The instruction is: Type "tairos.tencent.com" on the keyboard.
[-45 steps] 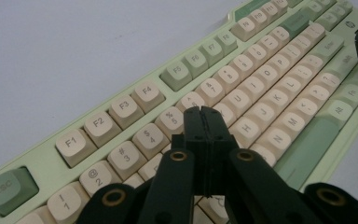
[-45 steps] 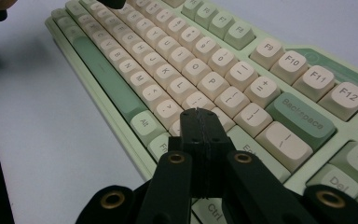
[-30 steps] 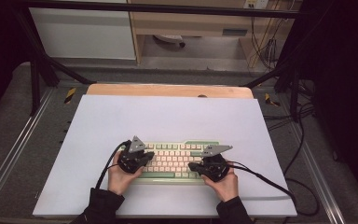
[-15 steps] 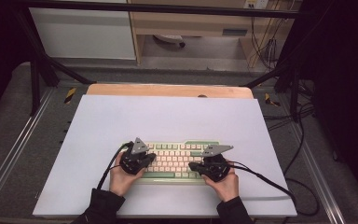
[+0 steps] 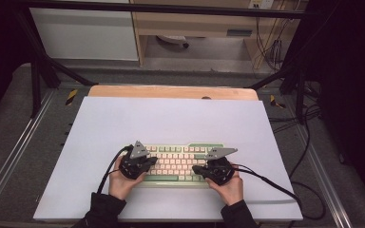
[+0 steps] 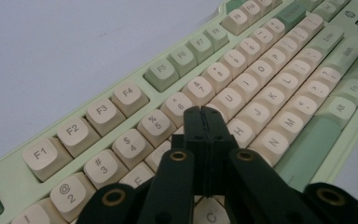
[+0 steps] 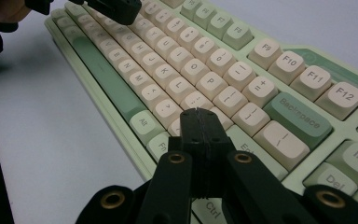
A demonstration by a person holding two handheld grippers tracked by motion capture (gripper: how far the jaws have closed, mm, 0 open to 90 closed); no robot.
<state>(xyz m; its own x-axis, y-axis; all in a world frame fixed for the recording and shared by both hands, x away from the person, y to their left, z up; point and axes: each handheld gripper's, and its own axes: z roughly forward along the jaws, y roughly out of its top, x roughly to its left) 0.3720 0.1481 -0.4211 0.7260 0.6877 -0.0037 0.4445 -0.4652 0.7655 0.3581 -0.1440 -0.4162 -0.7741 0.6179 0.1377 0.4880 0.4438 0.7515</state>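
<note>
A pale green keyboard (image 5: pixel 180 164) with cream and green keycaps lies on the white table top near its front edge. My left gripper (image 5: pixel 142 161) hovers over the keyboard's left half, jaws pressed together. In the left gripper view its tips (image 6: pixel 202 110) sit above the cream keys near the number row of the keyboard (image 6: pixel 261 88). My right gripper (image 5: pixel 209 168) is over the right end, also shut and empty. The right gripper view has its tips (image 7: pixel 196 112) above keys by the Backspace key (image 7: pixel 298 119) of the keyboard (image 7: pixel 177 60). Whether either tip touches a key I cannot tell.
The white board (image 5: pixel 171 123) rests on a wooden table (image 5: pixel 171 91) inside a grey metal frame. Black cables (image 5: pixel 275 183) trail off to the right from the right gripper. A cabinet and wiring stand beyond the far edge.
</note>
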